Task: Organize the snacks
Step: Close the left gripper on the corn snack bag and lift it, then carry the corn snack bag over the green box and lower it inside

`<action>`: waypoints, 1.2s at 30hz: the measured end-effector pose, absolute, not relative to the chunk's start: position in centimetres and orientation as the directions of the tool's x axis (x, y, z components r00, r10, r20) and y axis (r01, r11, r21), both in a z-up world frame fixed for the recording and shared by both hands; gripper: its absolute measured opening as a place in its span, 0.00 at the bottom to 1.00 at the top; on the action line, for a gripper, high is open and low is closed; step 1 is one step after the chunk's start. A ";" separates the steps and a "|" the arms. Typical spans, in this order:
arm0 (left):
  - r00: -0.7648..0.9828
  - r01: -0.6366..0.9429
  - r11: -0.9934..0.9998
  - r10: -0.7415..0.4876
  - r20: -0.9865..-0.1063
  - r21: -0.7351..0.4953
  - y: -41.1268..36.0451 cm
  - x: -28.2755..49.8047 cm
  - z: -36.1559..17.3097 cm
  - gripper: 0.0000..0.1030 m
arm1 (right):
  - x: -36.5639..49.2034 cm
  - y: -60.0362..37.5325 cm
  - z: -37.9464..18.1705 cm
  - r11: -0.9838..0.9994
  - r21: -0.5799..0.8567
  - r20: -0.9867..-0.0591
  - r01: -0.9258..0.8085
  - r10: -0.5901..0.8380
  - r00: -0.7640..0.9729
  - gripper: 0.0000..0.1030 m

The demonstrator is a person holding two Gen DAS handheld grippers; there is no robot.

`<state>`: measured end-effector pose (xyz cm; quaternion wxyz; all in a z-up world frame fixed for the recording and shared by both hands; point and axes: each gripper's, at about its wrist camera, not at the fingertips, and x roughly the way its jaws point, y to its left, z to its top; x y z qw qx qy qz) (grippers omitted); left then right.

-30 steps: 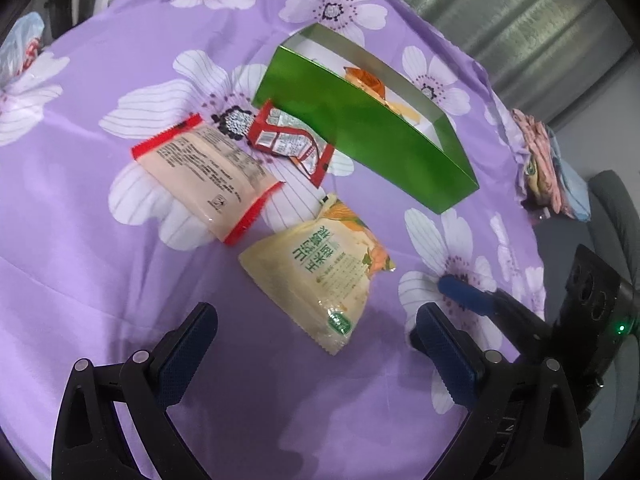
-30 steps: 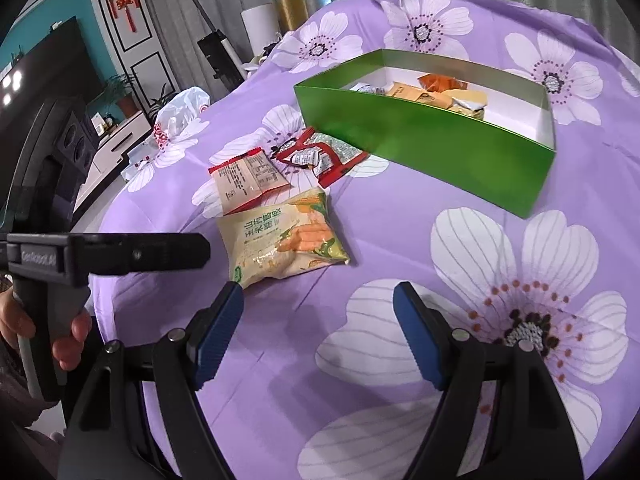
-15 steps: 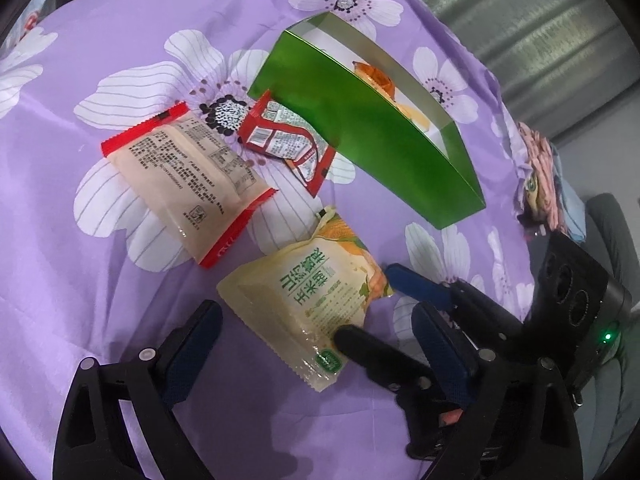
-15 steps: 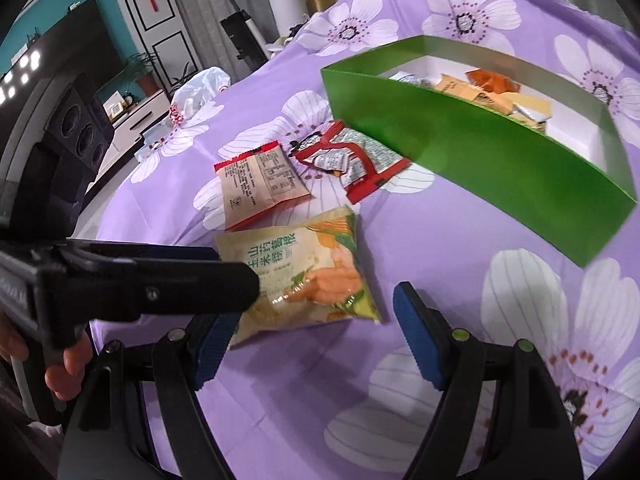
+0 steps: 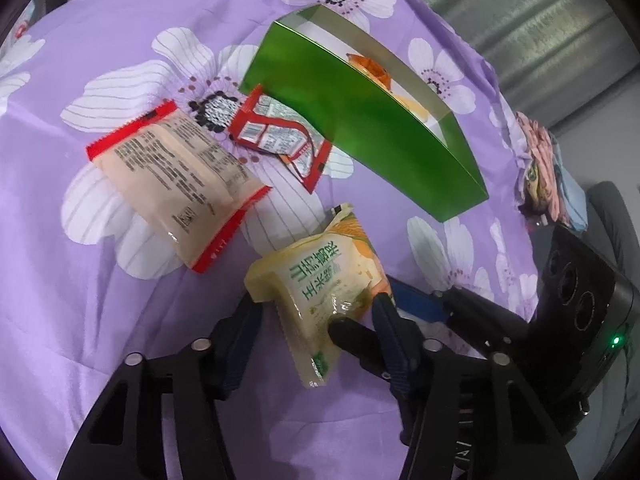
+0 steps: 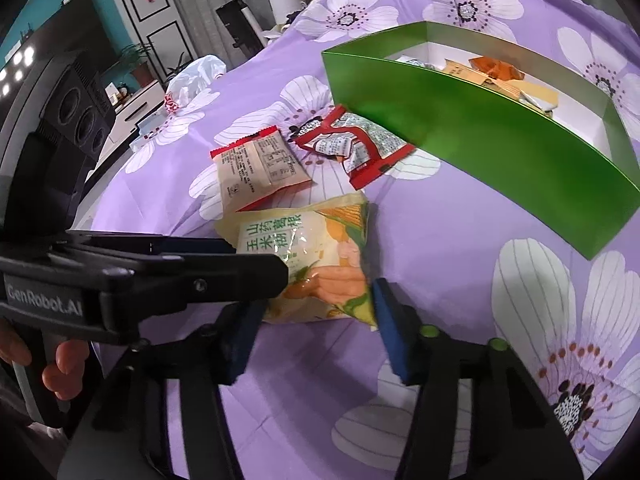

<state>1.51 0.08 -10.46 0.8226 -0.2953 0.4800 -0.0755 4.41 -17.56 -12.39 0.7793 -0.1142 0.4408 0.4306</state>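
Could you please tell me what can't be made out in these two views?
- Box contents: its near wall hides most, both views.
- Yellow packet near edge: left gripper covers it, right view.
- Whether either gripper grips the packet: unclear.
- Packets' small print: unreadable.

Yellow corn snack bag [image 5: 320, 280] w/ green print sits nearest, crumpled, one end tipped up off the purple floral cloth, just below the beige pkt w/ red sealed ends [image 5: 176, 184] lying flat, back label up. Red-and-silver pkt [image 5: 280, 136] lies crinkled right against the green box's [image 5: 360, 128] front wall. Box is open-topped w/ white inside, holding an orange pkt [image 6: 496, 68] & a few pale wrapped snacks [image 6: 532, 94].
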 end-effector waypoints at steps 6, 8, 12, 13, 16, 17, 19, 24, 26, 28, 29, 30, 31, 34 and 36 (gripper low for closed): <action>0.520 -0.141 0.808 -0.431 -0.737 -0.572 -0.3 1.7 -10.8 0.38 | 2.8 -16.7 -12.3 0.590 0.133 -0.791 -0.796 0.548 0.274 0.35; 0.519 -0.135 0.807 -0.436 -0.735 -0.575 -0.2 1.5 -10.6 0.35 | 2.7 -17.0 -12.2 0.595 0.149 -0.786 -0.790 0.556 0.271 0.32; 0.527 -0.113 0.823 -0.425 -0.736 -0.557 -0.4 1.1 -9.8 0.32 | 2.1 -17.4 -11.8 0.603 0.141 -0.776 -0.785 0.560 0.291 0.22; 0.528 -0.110 0.825 -0.425 -0.735 -0.555 -0.5 1.0 -9.7 0.32 | 2.0 -17.5 -11.7 0.607 0.144 -0.772 -0.782 0.563 0.295 0.21; 0.538 -0.093 0.829 -0.424 -0.728 -0.551 -0.5 0.7 -9.0 0.30 | 1.7 -18.1 -11.3 0.619 0.143 -0.761 -0.772 0.568 0.314 0.13; 0.541 -0.085 0.830 -0.427 -0.725 -0.552 -0.6 0.5 -8.7 0.30 | 1.7 -18.2 -11.1 0.619 0.153 -0.755 -0.770 0.576 0.313 0.13; 0.543 -0.075 0.830 -0.431 -0.720 -0.553 -0.7 0.5 -8.4 0.29 | 1.7 -18.5 -10.7 0.622 0.159 -0.748 -0.767 0.583 0.318 0.13; 0.543 -0.069 0.833 -0.430 -0.721 -0.549 -1.1 0.5 -8.1 0.29 | 1.4 -18.7 -10.6 0.627 0.162 -0.740 -0.762 0.588 0.326 0.13; 0.549 -0.059 0.837 -0.427 -0.718 -0.544 -1.2 0.3 -7.8 0.29 | 1.2 -18.8 -10.4 0.627 0.154 -0.733 -0.763 0.590 0.337 0.13; 0.554 -0.048 0.841 -0.426 -0.715 -0.539 -1.4 0.3 -7.5 0.29 | 1.1 -19.0 -10.1 0.626 0.152 -0.728 -0.765 0.595 0.341 0.13; 0.556 -0.044 0.841 -0.427 -0.713 -0.538 -1.4 0.3 -7.3 0.29 | 1.0 -19.2 -9.9 0.626 0.150 -0.724 -0.765 0.596 0.346 0.13; 0.558 -0.043 0.842 -0.426 -0.712 -0.537 -1.5 0.3 -7.2 0.29 | 1.0 -19.2 -9.8 0.626 0.148 -0.722 -0.766 0.598 0.349 0.13; 0.562 -0.038 0.843 -0.425 -0.710 -0.536 -1.6 0.2 -7.0 0.29 | 0.9 -19.3 -9.6 0.626 0.144 -0.720 -0.766 0.598 0.353 0.13; 0.568 -0.031 0.847 -0.422 -0.706 -0.531 -1.8 0.1 -6.6 0.29 | 0.8 -19.4 -9.2 0.625 0.135 -0.714 -0.769 0.600 0.361 0.13; 0.572 -0.026 0.848 -0.422 -0.703 -0.529 -1.8 0.0 -6.3 0.29 | 0.7 -19.5 -8.8 0.624 0.134 -0.708 -0.770 0.604 0.366 0.13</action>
